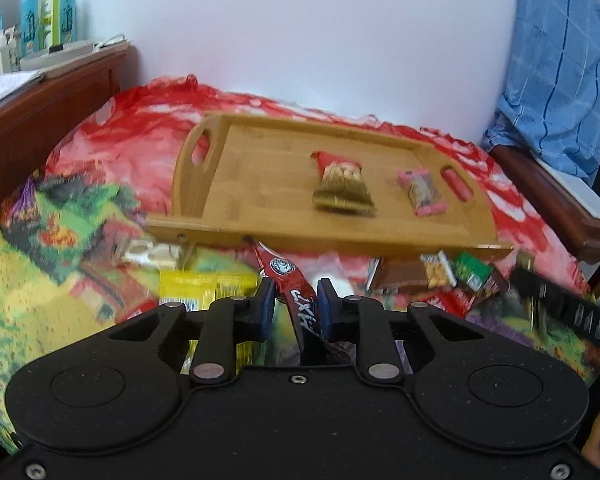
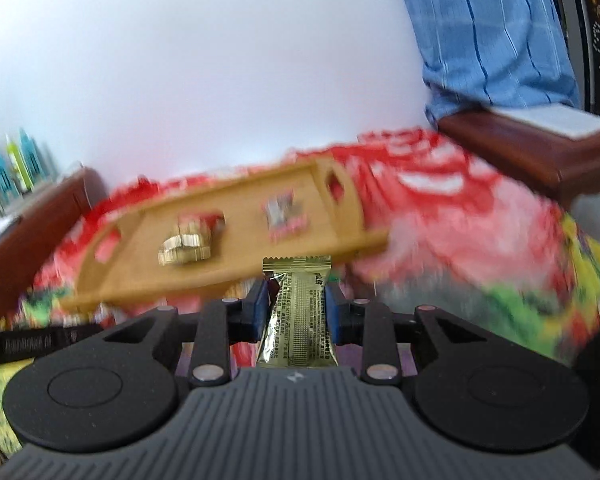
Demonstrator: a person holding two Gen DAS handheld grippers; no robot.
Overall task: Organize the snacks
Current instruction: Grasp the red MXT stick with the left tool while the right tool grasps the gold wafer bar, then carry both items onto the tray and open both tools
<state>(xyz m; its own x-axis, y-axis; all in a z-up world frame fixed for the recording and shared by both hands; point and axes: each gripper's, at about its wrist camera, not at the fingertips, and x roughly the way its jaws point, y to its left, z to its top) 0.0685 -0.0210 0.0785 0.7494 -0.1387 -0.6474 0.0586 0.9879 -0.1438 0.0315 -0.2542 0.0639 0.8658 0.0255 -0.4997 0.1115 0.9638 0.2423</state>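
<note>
Nearest the left wrist lens, my left gripper (image 1: 296,300) is pinching a red snack stick (image 1: 296,292) at lower centre, with the wooden tray (image 1: 260,184) sitting mid-frame. Through the right wrist, my right gripper (image 2: 296,304) is clamping a gold packet (image 2: 298,312) at lower centre.

A plain white wall (image 1: 300,32) stands behind the bed (image 1: 132,152), which has a red flowered cover. Left of the bed is a brown wooden shelf (image 1: 48,92) with blue and green bottles (image 1: 52,12). Right of the bed, a blue checked cloth (image 1: 556,60) hangs over brown wooden furniture (image 1: 560,208).
</note>
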